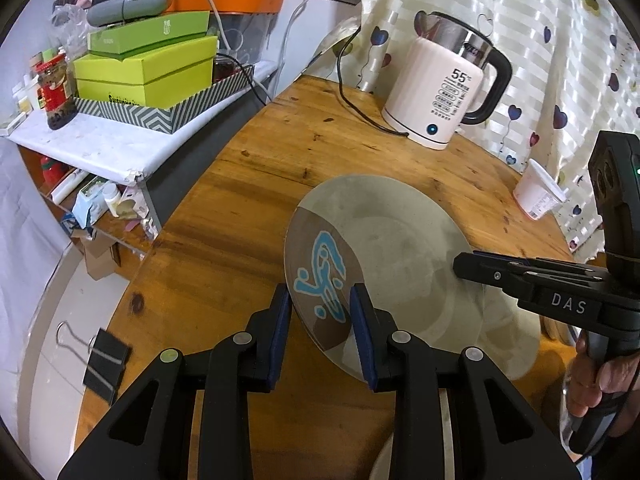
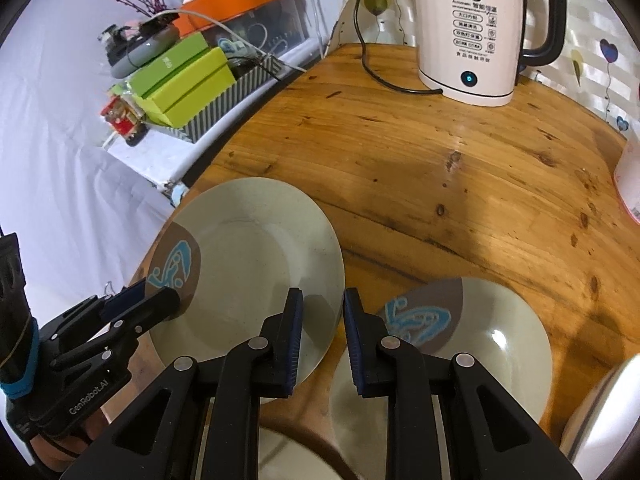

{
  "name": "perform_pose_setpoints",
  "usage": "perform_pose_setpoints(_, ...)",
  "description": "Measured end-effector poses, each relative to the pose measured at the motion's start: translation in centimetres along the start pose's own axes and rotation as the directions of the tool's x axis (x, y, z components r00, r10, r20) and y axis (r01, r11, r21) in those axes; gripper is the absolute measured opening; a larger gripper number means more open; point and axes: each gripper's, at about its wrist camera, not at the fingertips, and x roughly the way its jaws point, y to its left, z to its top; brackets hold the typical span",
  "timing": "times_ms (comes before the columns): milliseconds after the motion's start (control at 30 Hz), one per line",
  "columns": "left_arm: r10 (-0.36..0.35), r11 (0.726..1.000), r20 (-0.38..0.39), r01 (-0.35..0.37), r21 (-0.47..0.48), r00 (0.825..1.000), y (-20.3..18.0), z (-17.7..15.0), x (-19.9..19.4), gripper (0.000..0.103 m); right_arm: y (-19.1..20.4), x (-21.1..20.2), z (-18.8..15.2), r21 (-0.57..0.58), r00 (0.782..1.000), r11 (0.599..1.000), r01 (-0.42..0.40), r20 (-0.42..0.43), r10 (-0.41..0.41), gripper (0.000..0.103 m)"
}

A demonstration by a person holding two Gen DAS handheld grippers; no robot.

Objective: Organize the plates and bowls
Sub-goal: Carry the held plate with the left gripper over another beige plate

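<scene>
Both grippers, left gripper and right gripper, pinch 1 plate by opposite rims; uneven lifting could tip it onto the plate below.

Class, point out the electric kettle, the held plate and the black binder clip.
Electric kettle (image 2: 468, 36): right wrist view, white body.
Held plate (image 2: 256, 264): right wrist view, centre well.
Binder clip (image 1: 106, 366): left wrist view, black body.

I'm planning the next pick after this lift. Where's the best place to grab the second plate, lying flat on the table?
Take the second plate by its flared rim, coming from the far right, over bare table. It lies flat and shallow, so only the rim likely offers a pinch; the lifted plate crowds its left.
</scene>
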Motion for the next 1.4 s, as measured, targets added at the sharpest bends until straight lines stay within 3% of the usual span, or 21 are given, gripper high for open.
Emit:
perform_pose_setpoints(467,-0.021,0.999,-0.004,0.021,0.034,1.0,-2.3,-4.9,-4.5,0.031,1.0,-4.8,-6.8,0.036,1.0,0.999,0.009,0.011,-0.009,0.02)
perform_pose_setpoints(867,-0.032,0.997,-0.046,0.035,0.066,0.998,-4.0,-9.2,-6.0,0.031,0.7,-6.6,-12.6,0.074,1.0,0.997,0.031,-0.004,-0.031,0.02)
perform_pose_setpoints(1400,-0.025,0.996,-0.091,0.032,0.078,0.996,-5.2,-12.0,-5.8,0.031,0.0,-6.4,-15.8,0.105,0.998,0.993,0.044,-0.038,-0.04,0.02)
